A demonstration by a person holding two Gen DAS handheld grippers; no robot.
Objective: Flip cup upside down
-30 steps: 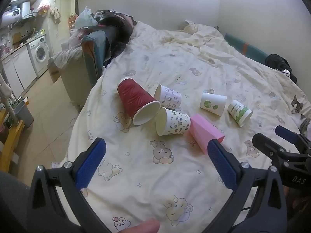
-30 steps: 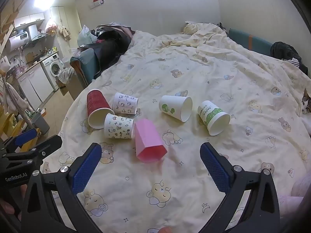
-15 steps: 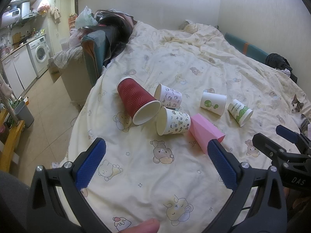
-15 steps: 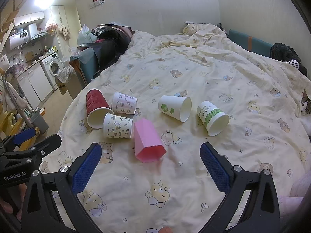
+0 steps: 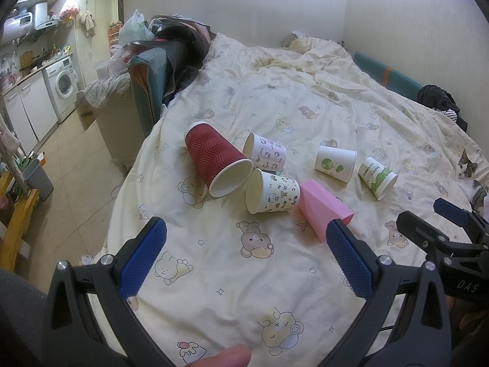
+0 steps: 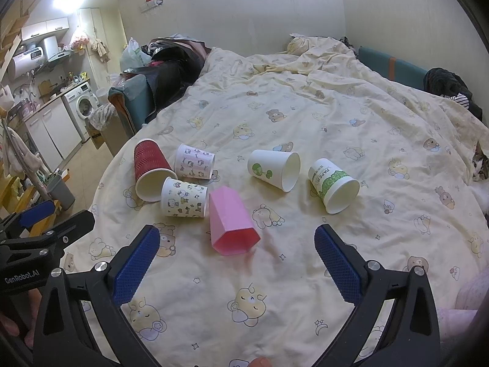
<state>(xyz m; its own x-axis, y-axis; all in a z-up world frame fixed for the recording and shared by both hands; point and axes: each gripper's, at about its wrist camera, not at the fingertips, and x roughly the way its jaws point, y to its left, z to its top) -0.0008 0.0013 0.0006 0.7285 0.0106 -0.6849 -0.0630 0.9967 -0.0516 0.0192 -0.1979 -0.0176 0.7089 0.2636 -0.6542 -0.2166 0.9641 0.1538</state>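
Note:
Several cups lie on their sides on the bed's cartoon-print quilt [image 6: 275, 290]. A red ribbed cup [image 5: 214, 159] [image 6: 149, 165], two white cups with animal prints [image 5: 272, 195] [image 6: 194, 160], a pink faceted cup [image 5: 321, 211] [image 6: 230, 223], a white cup with a green tree [image 6: 273, 168] [image 5: 334, 163], and a green-labelled paper cup [image 6: 331, 185] [image 5: 377, 177]. My left gripper [image 5: 246, 260] is open and empty, short of the cups. My right gripper [image 6: 237, 264] is open and empty, just short of the pink cup.
A cat [image 5: 469, 172] lies at the bed's right edge. The bed's left edge drops to a tiled floor [image 5: 61, 183]. An armchair [image 5: 152, 85] piled with clothes stands at the far left. A washing machine [image 5: 62, 84] and cabinets stand beyond.
Both grippers have crept very slightly forward. The cups have not moved.

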